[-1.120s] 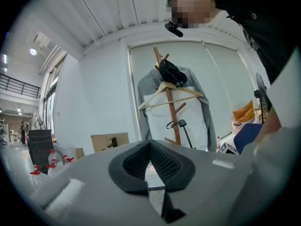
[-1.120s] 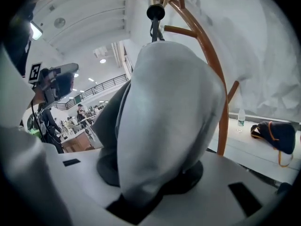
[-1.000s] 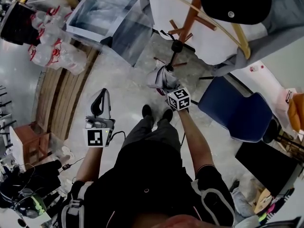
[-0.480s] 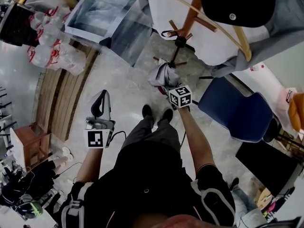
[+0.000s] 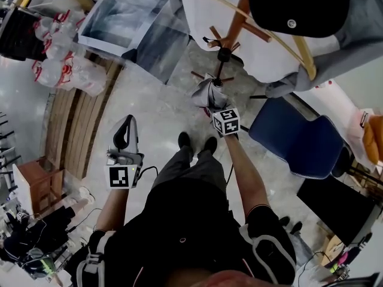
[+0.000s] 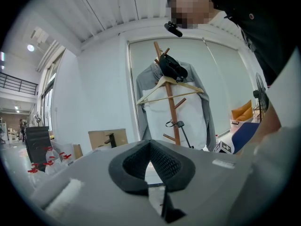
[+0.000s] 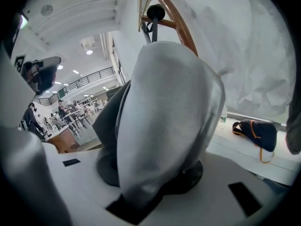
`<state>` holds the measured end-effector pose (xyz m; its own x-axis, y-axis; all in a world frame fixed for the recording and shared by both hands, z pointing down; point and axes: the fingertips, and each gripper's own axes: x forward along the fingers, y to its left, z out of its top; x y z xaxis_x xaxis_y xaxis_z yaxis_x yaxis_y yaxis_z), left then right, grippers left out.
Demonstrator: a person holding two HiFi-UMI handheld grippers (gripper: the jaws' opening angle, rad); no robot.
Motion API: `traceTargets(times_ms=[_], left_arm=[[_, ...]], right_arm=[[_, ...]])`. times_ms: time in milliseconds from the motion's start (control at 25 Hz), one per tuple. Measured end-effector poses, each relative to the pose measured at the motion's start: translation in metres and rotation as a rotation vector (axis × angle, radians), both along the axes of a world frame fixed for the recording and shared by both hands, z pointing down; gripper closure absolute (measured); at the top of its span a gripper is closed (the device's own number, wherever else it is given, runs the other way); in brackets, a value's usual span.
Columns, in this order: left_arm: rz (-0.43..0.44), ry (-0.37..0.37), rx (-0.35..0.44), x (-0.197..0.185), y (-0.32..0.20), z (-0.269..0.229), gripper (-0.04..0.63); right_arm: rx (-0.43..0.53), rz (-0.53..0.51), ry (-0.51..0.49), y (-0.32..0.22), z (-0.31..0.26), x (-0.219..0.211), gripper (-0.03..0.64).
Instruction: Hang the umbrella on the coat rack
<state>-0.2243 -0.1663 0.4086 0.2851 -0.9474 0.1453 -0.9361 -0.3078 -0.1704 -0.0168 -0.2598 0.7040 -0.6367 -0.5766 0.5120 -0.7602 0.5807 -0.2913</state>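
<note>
A folded grey umbrella (image 5: 206, 93) points away from me at the wooden coat rack (image 5: 242, 14). My right gripper (image 5: 214, 107) is shut on its folded canopy (image 7: 169, 117), which hides the pads in the right gripper view. The umbrella's black handle (image 5: 224, 54) lies right by the rack's lower pegs (image 5: 216, 40). In the left gripper view the handle and its strap (image 6: 178, 124) sit against the pole (image 6: 169, 107); whether the strap is over a peg I cannot tell. My left gripper (image 5: 125, 133) is held low at the left, shut (image 6: 150, 164) and with nothing in it.
The rack carries a wooden hanger (image 5: 281, 31) with a grey and white garment and a black cap (image 5: 293, 2). A blue chair (image 5: 299, 139) stands to its right. A clear box (image 5: 134, 23), packs of bottles (image 5: 66, 58) and wooden planks (image 5: 78, 124) are at the left.
My right gripper has carried the umbrella a little further toward the rack, so the handle now sits closer to the lower pegs. The left gripper has stayed where it was.
</note>
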Motion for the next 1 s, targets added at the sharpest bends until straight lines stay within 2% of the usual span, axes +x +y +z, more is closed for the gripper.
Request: traceTargets(times_ms=[240, 720, 1000], left_arm=[[0.052, 0.018, -0.008, 0.016, -0.008, 0.004, 0.595], [0.208, 0.101, -0.015, 0.062, -0.030, 0.026, 0.595], [0.270, 0.130, -0.032, 0.083, -0.043, 0.039, 0.595]], right_arm=[[0.009, 0.085, 0.046, -0.019, 0.012, 0.021, 0.471], [0.043, 0.127, 0.107, -0.036, 0.018, 0.038, 0.471], [0.057, 0.151, 0.144, -0.044, 0.028, 0.048, 0.471]])
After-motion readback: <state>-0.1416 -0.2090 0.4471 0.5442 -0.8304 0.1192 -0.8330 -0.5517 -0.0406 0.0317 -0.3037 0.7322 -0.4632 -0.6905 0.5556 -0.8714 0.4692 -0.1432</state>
